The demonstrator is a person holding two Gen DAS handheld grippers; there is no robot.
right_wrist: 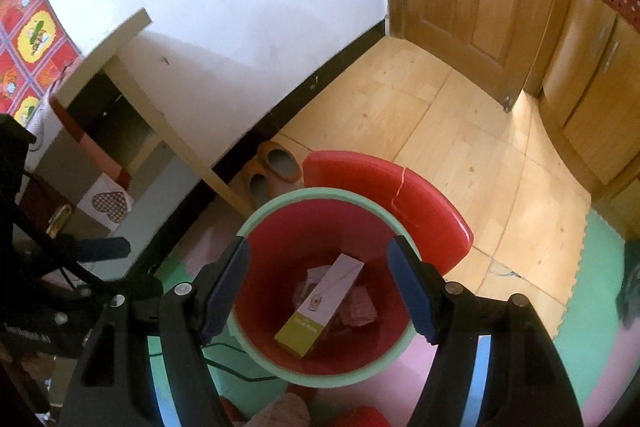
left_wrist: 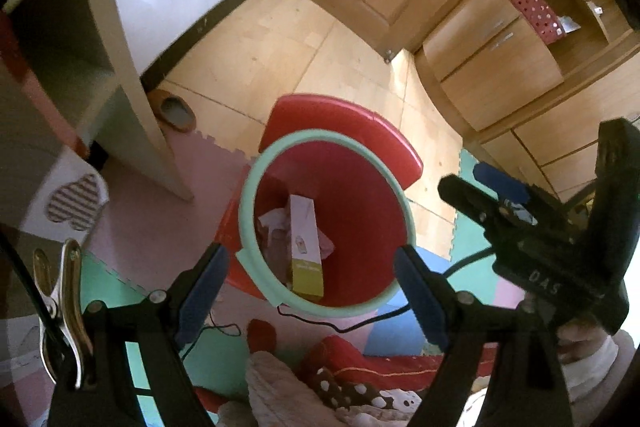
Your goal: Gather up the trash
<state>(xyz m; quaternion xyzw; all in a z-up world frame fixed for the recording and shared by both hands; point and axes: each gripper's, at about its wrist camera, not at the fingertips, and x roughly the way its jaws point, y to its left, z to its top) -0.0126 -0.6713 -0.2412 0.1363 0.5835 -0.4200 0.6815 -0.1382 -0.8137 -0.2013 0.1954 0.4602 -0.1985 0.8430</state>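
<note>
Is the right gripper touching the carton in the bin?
Apart. The right wrist view shows the right gripper open and empty above the red bin, with the carton lying on crumpled trash at the bottom, clear of both fingers.

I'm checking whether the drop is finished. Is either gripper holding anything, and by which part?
Nothing is held. The left gripper and right gripper are both open and empty above the red bin; the long box lies inside it.
</note>
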